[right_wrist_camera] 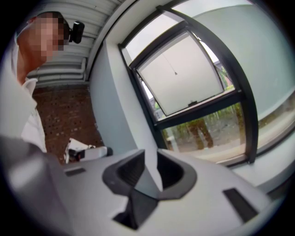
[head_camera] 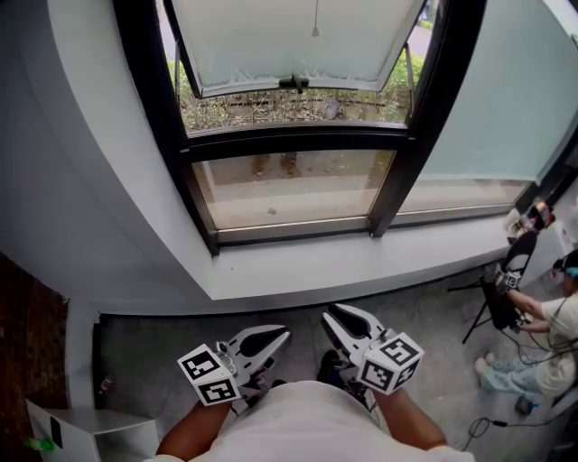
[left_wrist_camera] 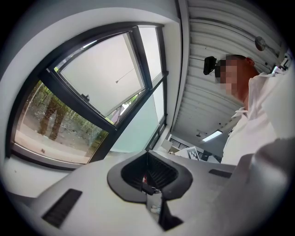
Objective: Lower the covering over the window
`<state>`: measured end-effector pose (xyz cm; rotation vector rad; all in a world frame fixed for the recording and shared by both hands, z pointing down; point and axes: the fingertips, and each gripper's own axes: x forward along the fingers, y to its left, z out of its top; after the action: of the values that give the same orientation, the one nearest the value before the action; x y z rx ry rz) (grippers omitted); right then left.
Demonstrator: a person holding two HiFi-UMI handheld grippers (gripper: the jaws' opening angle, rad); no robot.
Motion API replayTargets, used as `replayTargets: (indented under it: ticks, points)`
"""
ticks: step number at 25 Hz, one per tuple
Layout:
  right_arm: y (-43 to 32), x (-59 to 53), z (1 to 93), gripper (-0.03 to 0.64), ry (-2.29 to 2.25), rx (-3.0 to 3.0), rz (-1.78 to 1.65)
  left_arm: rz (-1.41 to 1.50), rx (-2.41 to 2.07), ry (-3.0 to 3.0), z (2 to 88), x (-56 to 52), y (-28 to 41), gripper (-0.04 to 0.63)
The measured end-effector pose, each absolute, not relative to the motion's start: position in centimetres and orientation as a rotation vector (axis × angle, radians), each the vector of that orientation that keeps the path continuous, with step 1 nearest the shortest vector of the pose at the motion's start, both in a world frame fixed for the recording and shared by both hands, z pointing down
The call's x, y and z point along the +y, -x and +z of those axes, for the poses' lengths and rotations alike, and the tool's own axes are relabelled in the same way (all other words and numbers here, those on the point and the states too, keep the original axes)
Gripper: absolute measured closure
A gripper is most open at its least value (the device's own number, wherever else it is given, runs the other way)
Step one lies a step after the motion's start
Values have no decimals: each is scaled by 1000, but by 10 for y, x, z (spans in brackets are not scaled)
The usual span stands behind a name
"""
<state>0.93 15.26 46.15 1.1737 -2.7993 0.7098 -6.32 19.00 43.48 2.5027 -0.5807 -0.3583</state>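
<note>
Two grippers sit low at 6 o'clock in the head view, close to the person's body, both well apart from the window (head_camera: 298,140) up at 12. Left gripper (head_camera: 282,336) has its jaws pressed together w/ nothing in them; right gripper (head_camera: 336,321) shows a narrow gap, also empty. Covering itself isn't in view, prob rolled up above the frame; only its pull cord (head_camera: 315,20) hangs at 12 o'clock in front of the tilted-out upper sash (head_camera: 298,41). Step in hand looks like the reach. To do it well: spread the right jaws wider, lift to the cord's end piece, pinch just above it, then draw straight down, steady, no jerks. Keep clear of the sash handle (head_camera: 293,83) just below the cord
</note>
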Motion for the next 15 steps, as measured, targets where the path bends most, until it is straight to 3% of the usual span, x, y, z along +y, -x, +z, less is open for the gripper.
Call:
replayTargets:
  ticks: [15]
  points:
    - [-23,30,466,541,-1004,-2853,652,-339,-735,-2470,441,82,47,580]
